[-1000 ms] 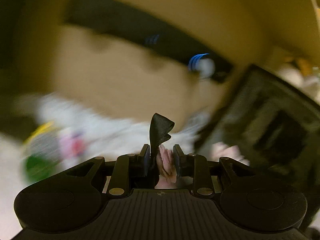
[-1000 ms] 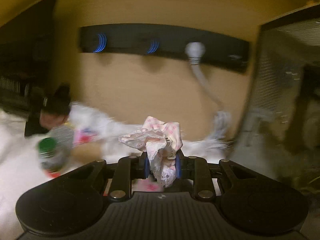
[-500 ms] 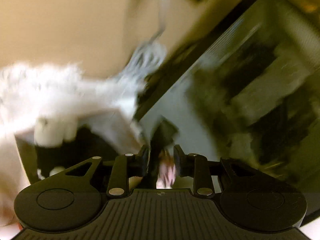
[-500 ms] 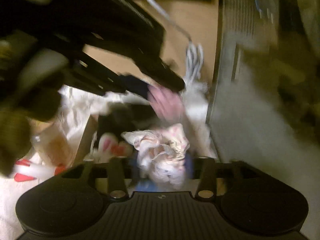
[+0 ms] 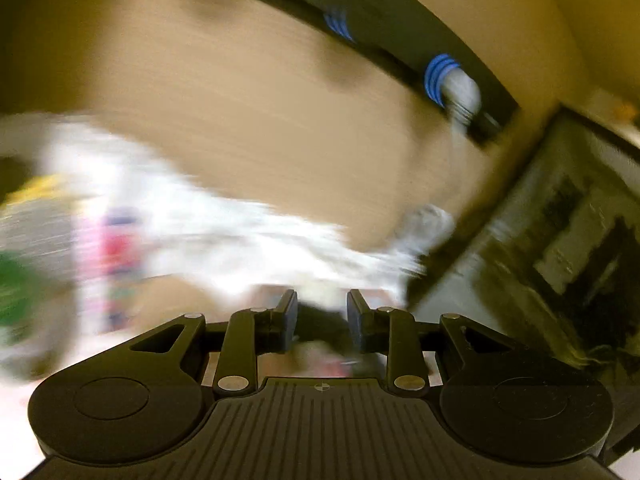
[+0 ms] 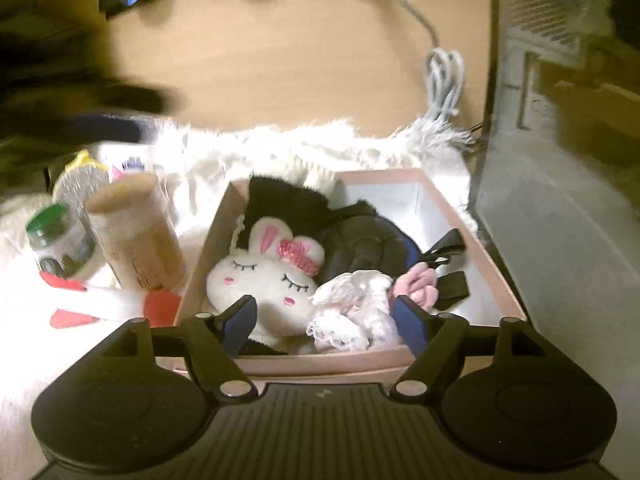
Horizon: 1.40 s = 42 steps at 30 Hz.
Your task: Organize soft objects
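In the right wrist view a pink cardboard box stands on a white fluffy rug. It holds a white bunny plush, black soft items, a pink flower with black ribbon and a white-pink lace cloth. My right gripper is open and empty just above the lace cloth. My left gripper is open and empty; its view is blurred. It shows as a dark blur at upper left in the right wrist view.
Left of the box stand a brown cylinder, a green-lidded jar and other small containers. A white cable lies on the wooden desk. A grey case stands at the right. A black strip runs along the back.
Both grippers have opened. The lace cloth and the pink flower with black ribbon now lie in the box. The left gripper has swung away to the left.
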Motion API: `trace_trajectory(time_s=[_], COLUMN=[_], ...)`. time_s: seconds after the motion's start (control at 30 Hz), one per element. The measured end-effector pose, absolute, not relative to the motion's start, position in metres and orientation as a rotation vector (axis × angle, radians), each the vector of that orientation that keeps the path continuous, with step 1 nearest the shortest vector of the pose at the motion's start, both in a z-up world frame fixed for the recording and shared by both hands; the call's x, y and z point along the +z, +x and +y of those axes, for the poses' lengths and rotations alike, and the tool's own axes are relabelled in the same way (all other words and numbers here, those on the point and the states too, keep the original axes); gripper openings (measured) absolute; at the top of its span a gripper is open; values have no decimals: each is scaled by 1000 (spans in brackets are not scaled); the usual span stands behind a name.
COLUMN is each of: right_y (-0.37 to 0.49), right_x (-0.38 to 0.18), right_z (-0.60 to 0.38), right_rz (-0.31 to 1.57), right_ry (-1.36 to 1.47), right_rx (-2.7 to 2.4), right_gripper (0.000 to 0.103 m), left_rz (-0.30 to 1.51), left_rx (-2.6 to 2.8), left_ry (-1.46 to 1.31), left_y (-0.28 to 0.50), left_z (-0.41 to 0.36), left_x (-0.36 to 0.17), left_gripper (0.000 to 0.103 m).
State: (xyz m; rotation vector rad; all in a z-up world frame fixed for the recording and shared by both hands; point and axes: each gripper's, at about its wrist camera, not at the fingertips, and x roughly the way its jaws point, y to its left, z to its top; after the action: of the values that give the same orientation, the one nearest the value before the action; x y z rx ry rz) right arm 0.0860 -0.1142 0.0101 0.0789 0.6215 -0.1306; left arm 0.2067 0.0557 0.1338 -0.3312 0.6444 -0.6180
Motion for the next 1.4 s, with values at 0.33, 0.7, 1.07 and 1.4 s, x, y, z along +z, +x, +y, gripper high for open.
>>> trace_trajectory(time_s=[0.33,0.7,1.07,1.4], right_y=[70,106,234,288], right_x=[40,87,93,42], right_z=[-93,13,137,196], right_rz=[529,452,500,621], right_ry=[-38,9,-401,-751], right_rx=[-100,242,387,412], right_gripper=[82,93,91,91], left_rz=[707,767,748,815], left_rx=[-95,-61,-266,-241], left_ry=[-488,-449,-346,-450], left_y=[138,103,102,106], left_z=[259,314,352,410], left_x=[93,84,104,64], left_gripper=[30,30,30,30])
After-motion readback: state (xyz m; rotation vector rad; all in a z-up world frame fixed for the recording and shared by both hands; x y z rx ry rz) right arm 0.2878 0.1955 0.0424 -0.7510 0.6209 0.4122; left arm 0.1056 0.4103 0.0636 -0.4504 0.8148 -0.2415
